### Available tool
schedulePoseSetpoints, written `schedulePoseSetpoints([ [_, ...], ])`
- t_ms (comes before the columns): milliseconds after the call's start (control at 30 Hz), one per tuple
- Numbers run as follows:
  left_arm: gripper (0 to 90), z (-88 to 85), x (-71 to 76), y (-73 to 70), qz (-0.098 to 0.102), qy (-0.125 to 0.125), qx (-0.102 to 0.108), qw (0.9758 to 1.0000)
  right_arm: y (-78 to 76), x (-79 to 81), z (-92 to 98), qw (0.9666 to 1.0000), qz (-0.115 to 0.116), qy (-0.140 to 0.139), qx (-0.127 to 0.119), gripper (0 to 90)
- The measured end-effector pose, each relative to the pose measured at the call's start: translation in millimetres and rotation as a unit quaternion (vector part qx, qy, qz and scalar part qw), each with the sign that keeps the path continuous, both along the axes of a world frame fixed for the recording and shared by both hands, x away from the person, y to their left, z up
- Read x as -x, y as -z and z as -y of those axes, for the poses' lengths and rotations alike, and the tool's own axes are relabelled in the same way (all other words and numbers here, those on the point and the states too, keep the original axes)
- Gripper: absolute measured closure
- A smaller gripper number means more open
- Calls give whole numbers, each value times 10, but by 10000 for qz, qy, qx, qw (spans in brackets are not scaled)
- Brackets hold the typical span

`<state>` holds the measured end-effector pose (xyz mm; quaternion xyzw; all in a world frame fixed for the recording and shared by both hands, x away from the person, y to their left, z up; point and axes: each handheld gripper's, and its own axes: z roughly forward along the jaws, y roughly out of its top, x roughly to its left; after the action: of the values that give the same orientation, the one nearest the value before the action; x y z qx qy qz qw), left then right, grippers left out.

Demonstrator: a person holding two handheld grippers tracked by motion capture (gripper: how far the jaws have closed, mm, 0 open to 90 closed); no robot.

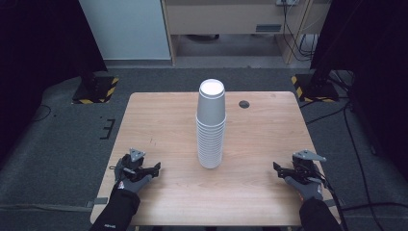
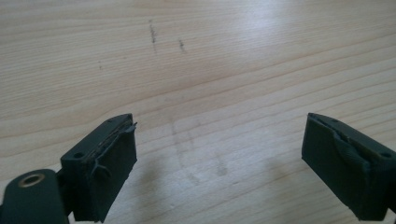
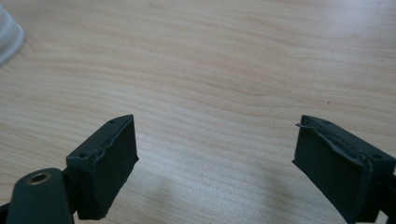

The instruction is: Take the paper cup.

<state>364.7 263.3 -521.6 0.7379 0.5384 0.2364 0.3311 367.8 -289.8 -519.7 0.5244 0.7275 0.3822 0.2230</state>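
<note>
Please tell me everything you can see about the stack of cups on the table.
The stack of cups is a tall column of many nested cups, pale grey-white and matte, like paper or thin plastic. They sit upside down, so the top cup's flat white base faces up and the rims form close rings lower down. The stack stands upright near the middle of the wooden table, resting on it. Nothing else touches it; the left tool and right tool lie apart from it.

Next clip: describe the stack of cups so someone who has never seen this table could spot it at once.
Start at the light wooden table on the grey carpet. Near its centre, between the two hand-held grippers resting at the near edge, stands a tall upright stack of white paper cups. It is the only tall thing on the tabletop; a small dark round grommet lies flat behind it.
</note>
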Motion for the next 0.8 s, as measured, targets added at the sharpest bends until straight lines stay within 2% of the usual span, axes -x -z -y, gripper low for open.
schedulePoseSetpoints([
  [33,101,26,16,-22,5,26,36,10000,-43,20,3,9999,85,-33,-91,136],
  [267,112,105,72,-105,153,161,196,9996,-190,60,-68,9988,384,-230,-177,139],
  [333,112,133,82,-110,156,211,168,9995,-275,73,-101,9980,529,-296,-187,136],
  [467,114,153,76,-90,62,221,59,9997,-384,91,-134,9962,710,-345,-373,137],
  [667,114,158,72,-79,12,217,11,9998,-520,111,-207,9936,932,-504,-381,136],
  [800,115,130,67,-43,-98,175,-65,9998,-679,121,-272,9906,1128,-618,-460,133],
])
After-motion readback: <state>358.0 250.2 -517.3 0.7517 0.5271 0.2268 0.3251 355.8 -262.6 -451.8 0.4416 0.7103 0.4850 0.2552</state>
